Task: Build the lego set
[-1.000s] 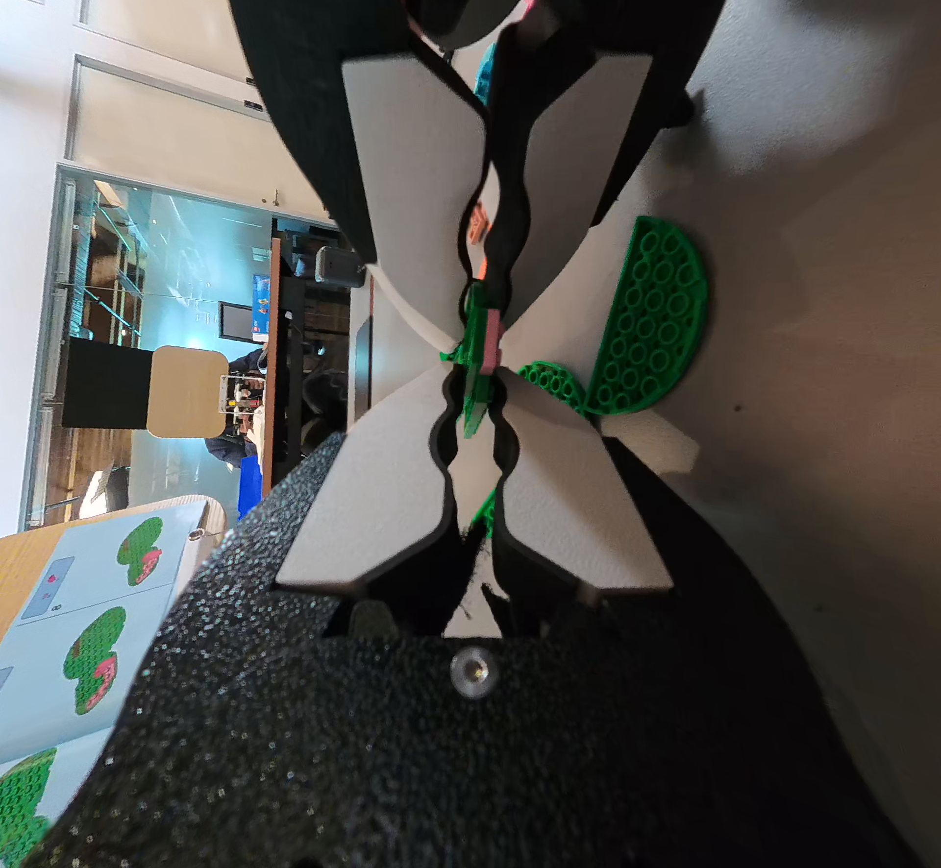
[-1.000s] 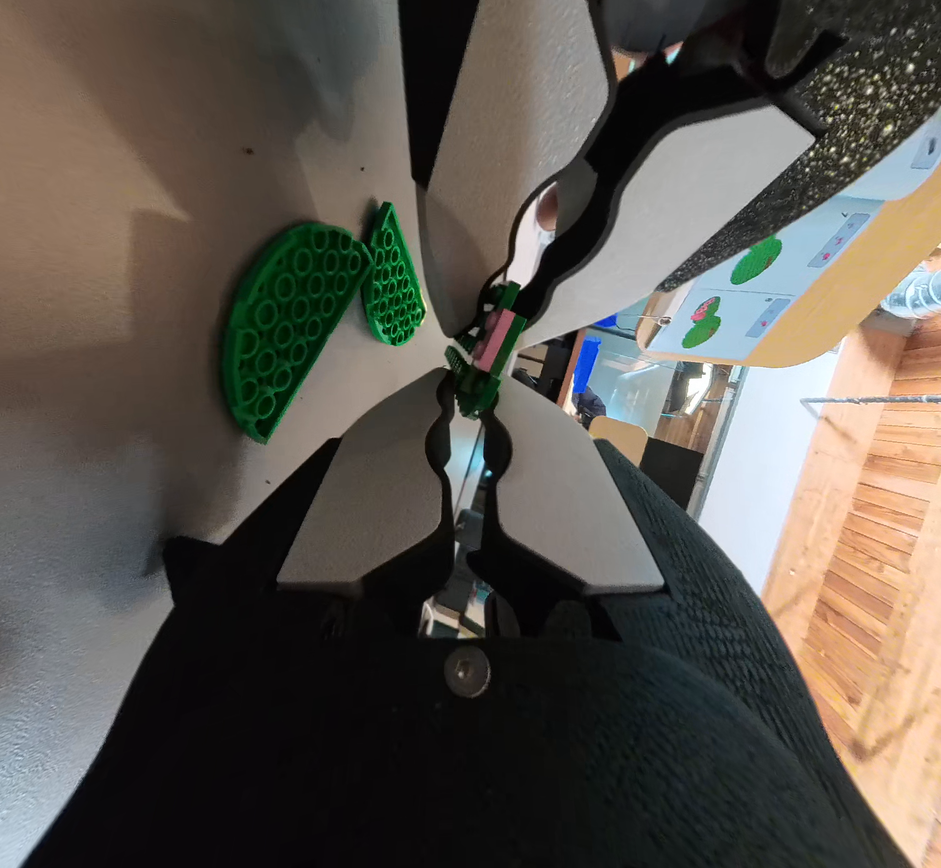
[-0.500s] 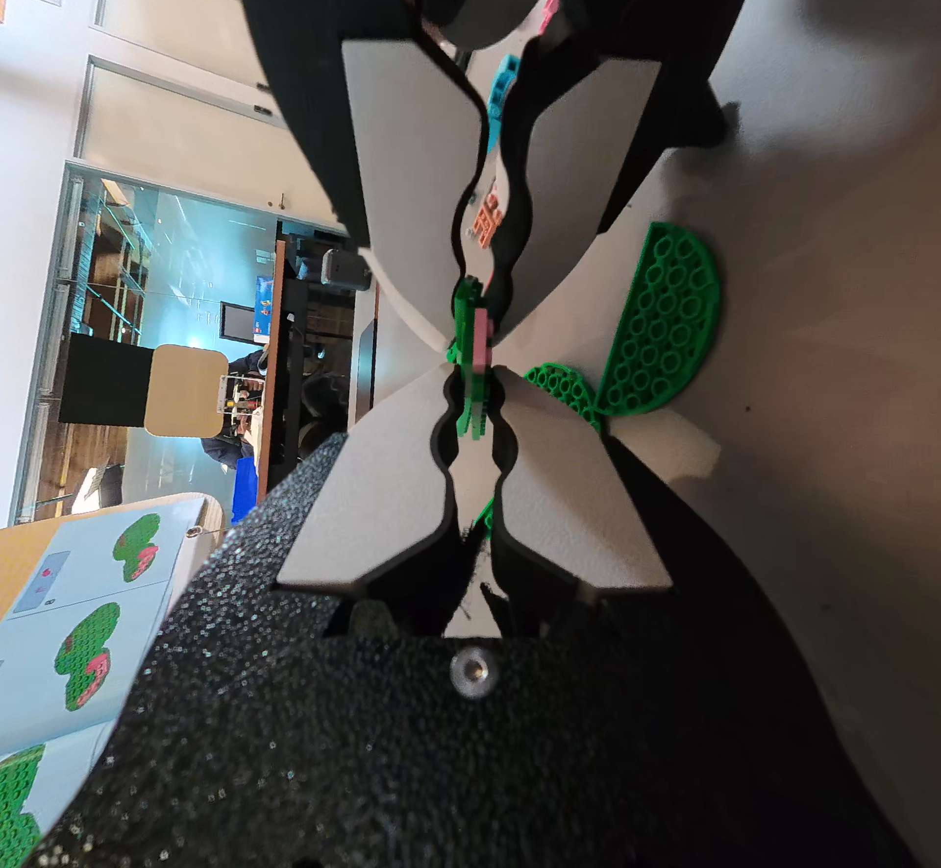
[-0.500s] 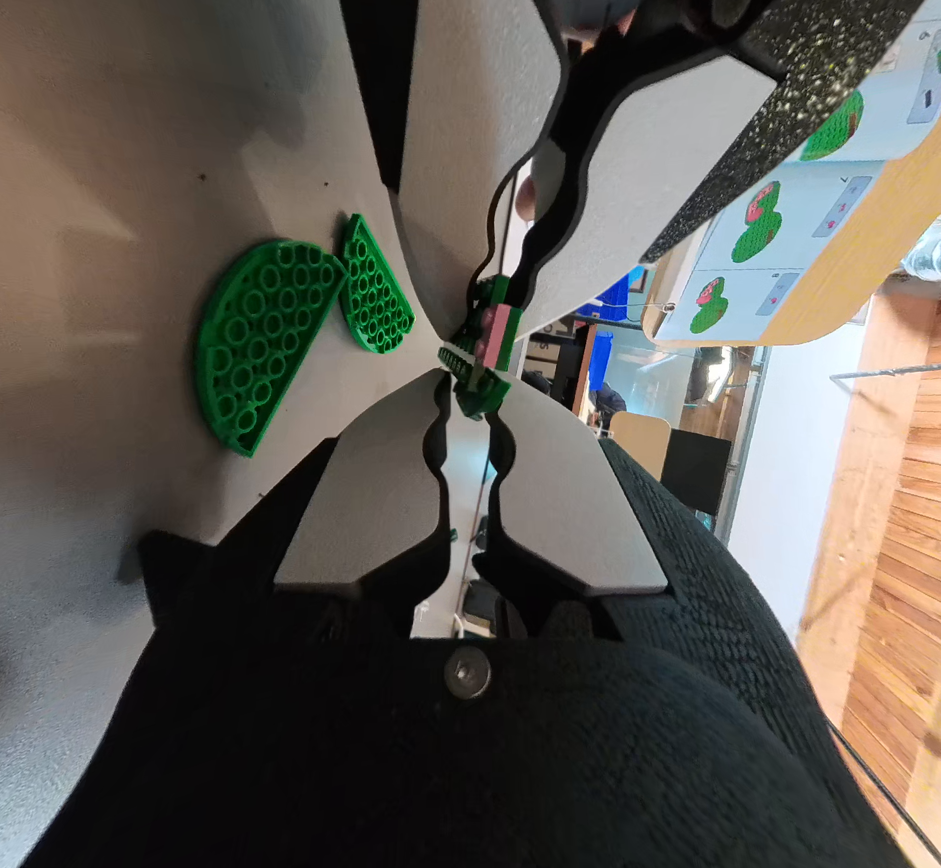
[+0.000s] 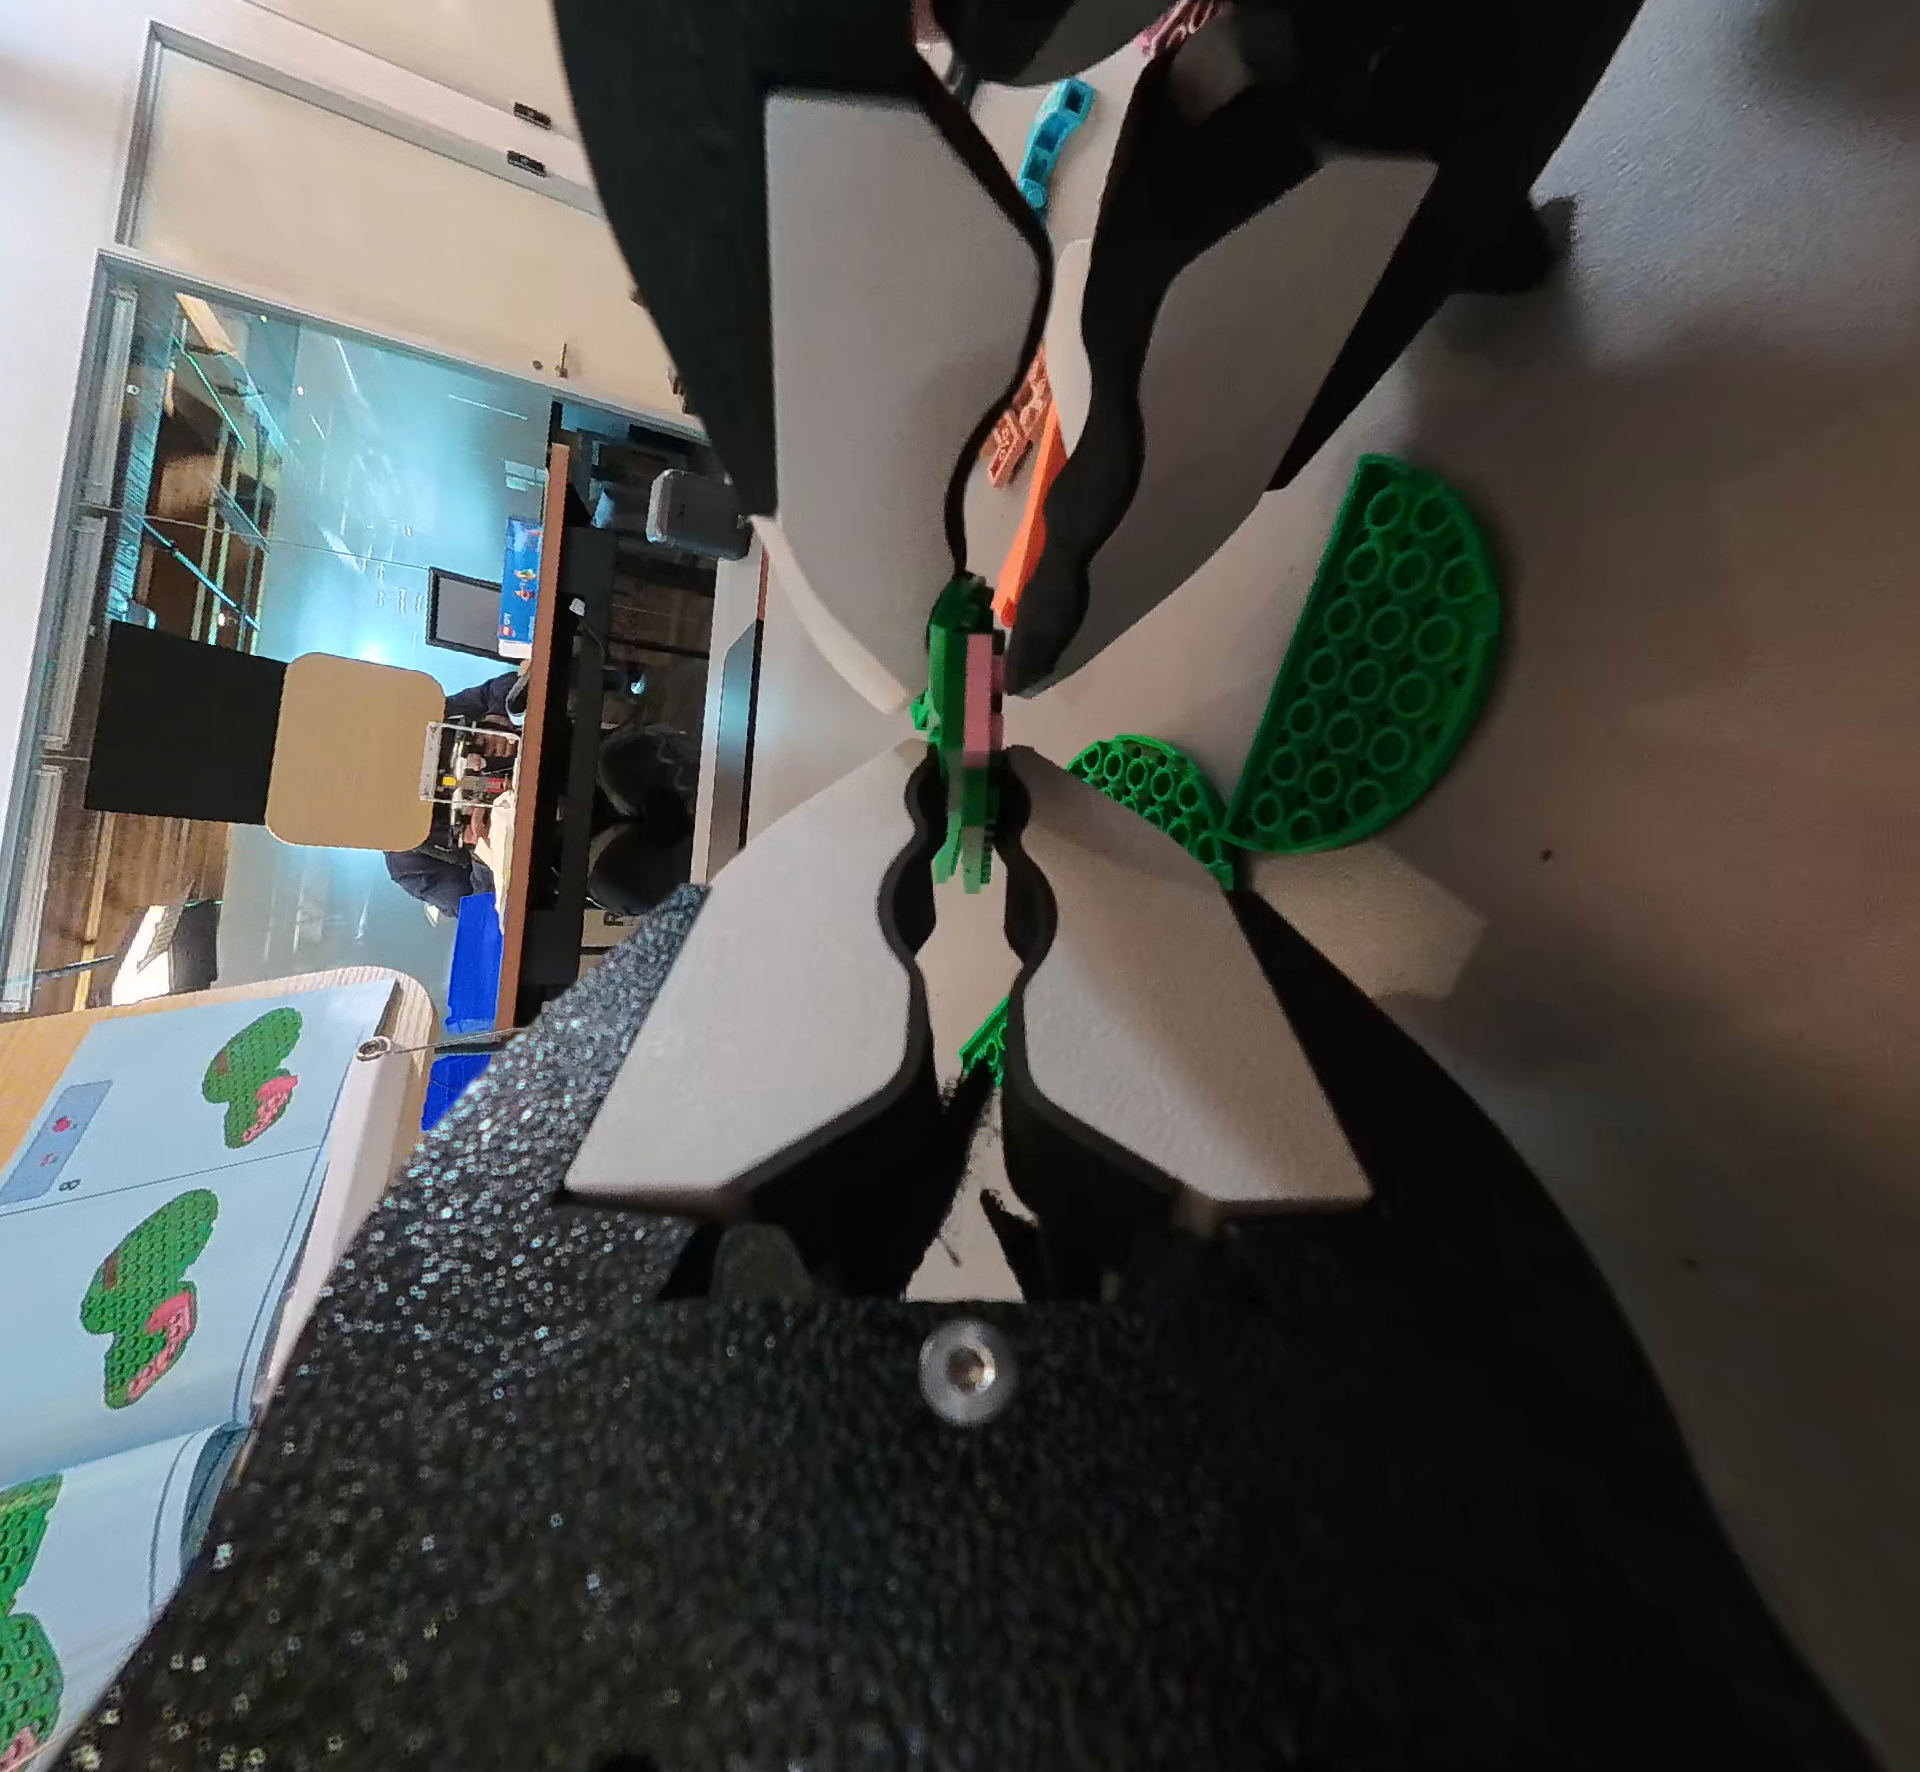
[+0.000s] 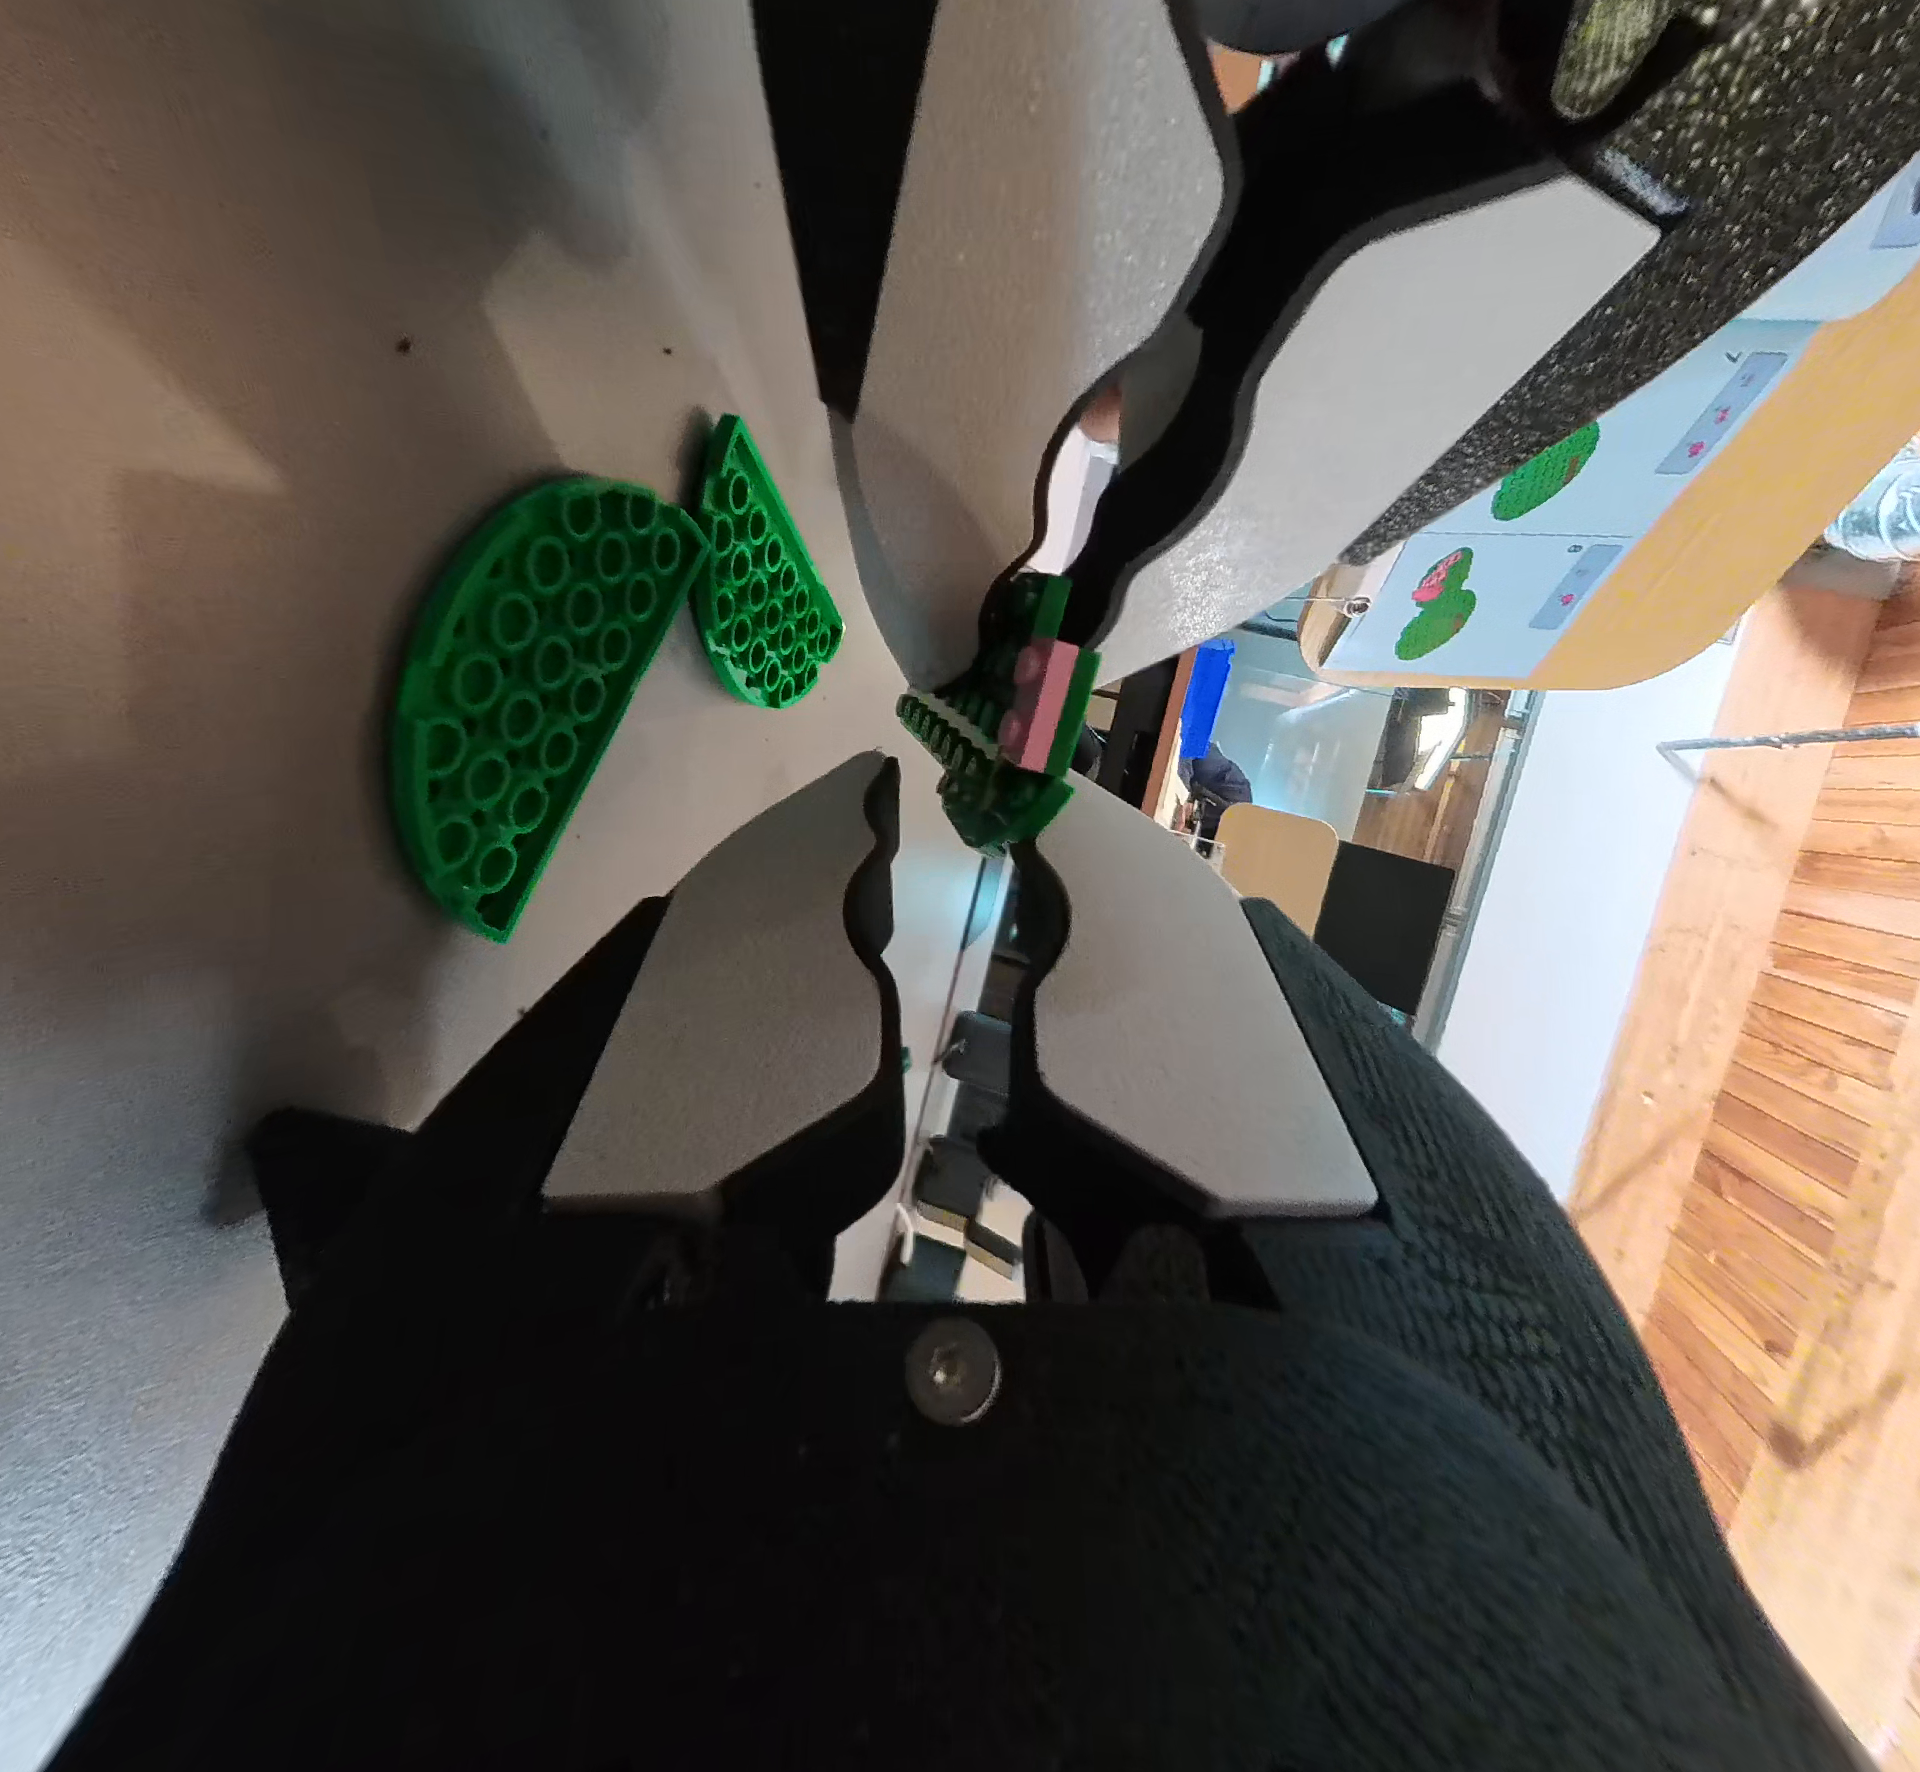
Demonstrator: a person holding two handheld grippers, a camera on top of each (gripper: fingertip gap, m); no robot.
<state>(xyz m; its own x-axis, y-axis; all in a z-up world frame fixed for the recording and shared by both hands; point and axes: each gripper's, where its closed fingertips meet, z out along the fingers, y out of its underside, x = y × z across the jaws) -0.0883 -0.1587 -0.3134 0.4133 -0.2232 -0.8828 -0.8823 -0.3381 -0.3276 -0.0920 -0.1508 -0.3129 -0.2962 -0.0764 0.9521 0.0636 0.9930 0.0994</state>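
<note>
Hovering above the pale surface (image 6: 260, 164), a small green plate assembly (image 5: 961, 787) with a pink brick (image 6: 1044, 704) pressed on it sits clamped edge-on in the left tongs (image 5: 966, 818). The right tongs (image 6: 961, 792) meet it from the opposite side, tips parted, one tip touching the plate. Two green rounded plates (image 6: 540, 683) lie upside down on the surface, just beside each other. An instruction booklet (image 5: 156, 1255) lies to the left. Pressing squarely on the pink brick, against a firm left hold, should seat it without twisting.
</note>
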